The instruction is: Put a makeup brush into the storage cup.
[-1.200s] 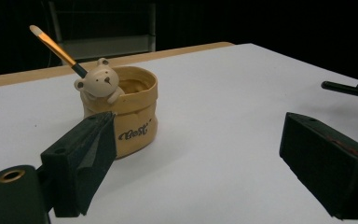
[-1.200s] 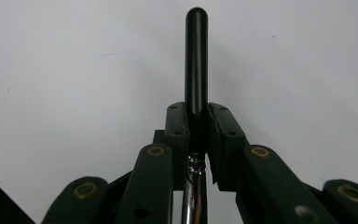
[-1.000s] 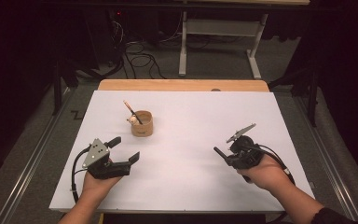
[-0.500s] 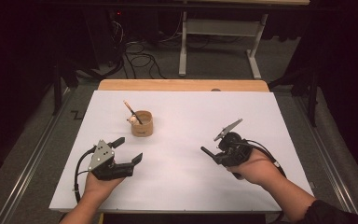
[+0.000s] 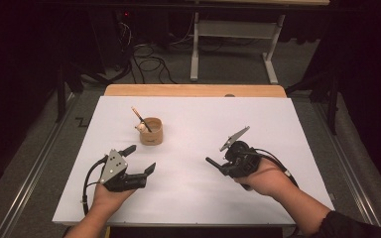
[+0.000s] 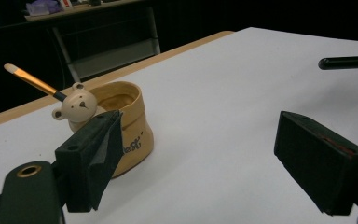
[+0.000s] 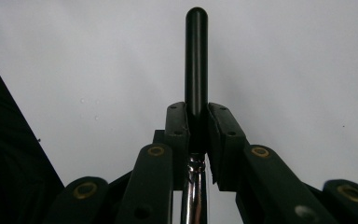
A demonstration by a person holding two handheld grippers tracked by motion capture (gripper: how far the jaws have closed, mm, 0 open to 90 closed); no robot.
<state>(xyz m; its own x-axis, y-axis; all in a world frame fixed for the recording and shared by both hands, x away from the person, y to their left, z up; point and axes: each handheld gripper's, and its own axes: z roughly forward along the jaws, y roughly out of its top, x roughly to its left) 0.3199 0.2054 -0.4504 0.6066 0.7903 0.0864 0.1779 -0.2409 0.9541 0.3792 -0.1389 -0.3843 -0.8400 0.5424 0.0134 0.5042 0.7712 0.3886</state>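
Where the high view looks down, a white tabletop [image 5: 193, 148] carries a small tan cup [image 5: 151, 131] toward its far left. A brush [image 5: 140, 118] with a bear-head ornament leans out of the cup, its handle slanting up and to the left. The left gripper [image 5: 141, 159] sits in the person's left hand [image 5: 106, 196] near the front left edge, its jaws spread wide with nothing between them, pointing toward the middle of the tabletop, the cup a short way beyond it. The right gripper [image 5: 217, 165] is held in the right hand [image 5: 265, 179] at the front right, its jaws closed on a black pen [image 5: 212, 162] whose tip points left.

Left gripper view: two black jaws stand well apart with bare tabletop [image 6: 223, 116] between them. The tan cup [image 6: 126, 126] stands just behind the left jaw, the bear head [image 6: 77, 106] at its rim, the orange brush [image 6: 30, 79] handle rising to the upper left. The black pen [image 6: 345, 62] enters at the right edge.

Right gripper view: both jaws press on the black pen [image 7: 196, 56], which runs straight up between them, a chrome section below the pads. White tabletop [image 7: 284, 60] lies behind.
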